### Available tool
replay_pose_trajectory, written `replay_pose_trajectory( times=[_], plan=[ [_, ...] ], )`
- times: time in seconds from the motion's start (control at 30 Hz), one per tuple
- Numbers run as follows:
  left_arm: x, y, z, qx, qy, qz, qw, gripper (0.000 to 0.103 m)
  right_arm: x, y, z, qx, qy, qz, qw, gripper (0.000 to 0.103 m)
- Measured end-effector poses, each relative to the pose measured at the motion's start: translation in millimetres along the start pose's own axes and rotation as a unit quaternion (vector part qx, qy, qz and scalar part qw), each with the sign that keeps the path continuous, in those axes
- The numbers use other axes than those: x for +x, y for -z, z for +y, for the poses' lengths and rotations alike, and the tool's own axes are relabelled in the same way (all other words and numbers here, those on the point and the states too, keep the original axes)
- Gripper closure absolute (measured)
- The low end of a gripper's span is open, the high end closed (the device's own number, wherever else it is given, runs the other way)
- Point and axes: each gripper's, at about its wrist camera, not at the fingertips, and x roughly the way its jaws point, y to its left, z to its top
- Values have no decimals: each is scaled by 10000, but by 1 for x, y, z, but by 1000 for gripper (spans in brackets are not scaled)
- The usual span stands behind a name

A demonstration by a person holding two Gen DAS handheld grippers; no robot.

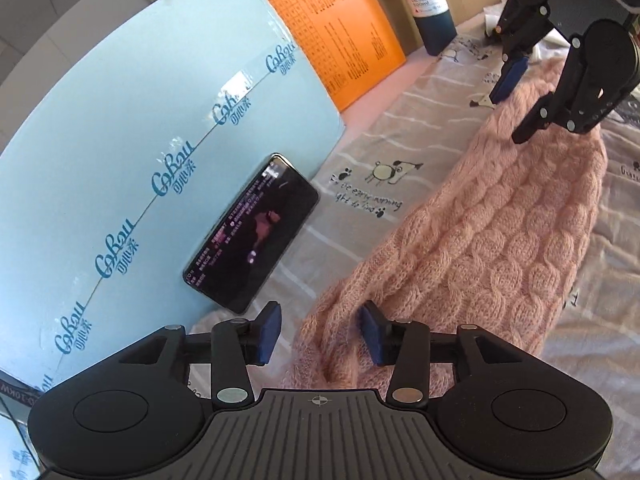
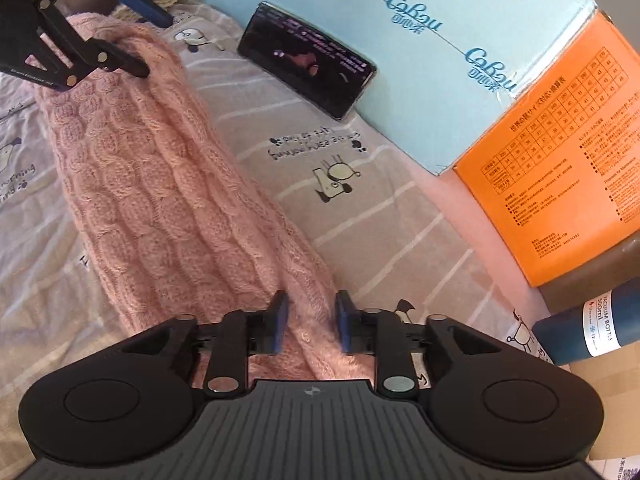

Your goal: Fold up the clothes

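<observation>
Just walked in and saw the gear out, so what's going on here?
A person with a handheld gripper in each hand is folding a pink knit sweater on a printed bedsheet. The left gripper and the right gripper are at opposite ends of the long, narrow folded sweater, both open, gripping nothing. A phone leans against a blue box.

Bright, even daylight, soft shadows — fisheye bending at edges, corners vignetted black.
</observation>
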Motion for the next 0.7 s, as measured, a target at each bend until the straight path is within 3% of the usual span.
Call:
replay_pose_trajectory(
  times=[0.07,0.17,0.3,0.37,0.43,0.5,0.63,0.7],
  plan=[
    [12,2,3,-157,-208,152,9995,39,0,5,-6,158,175,-40,9997,66],
    [22,0,6,-367,-374,323,9981,39,-8,19,-18,503,430,-102,9978,63],
    [5,-26,-4,-361,-7,-478,9982,39,-34,61,-40,1357,790,-81,9876,49],
    [5,-45,-17,-455,489,-833,9943,39,-42,86,-51,1859,1012,19,9773,48],
    [20,-60,-32,-419,796,-911,9918,39,-48,112,-60,2489,1244,100,9605,45],
    [34,-75,-48,-383,1100,-985,9883,39,-52,138,-67,3314,1296,98,9345,45],
    [52,-82,-70,-466,1343,-731,9871,39,-54,171,-71,4499,1262,-73,8841,44],
    [59,-81,-80,-549,1420,-563,9867,46,-51,182,-72,4940,1127,-112,8621,44]
  ],
)
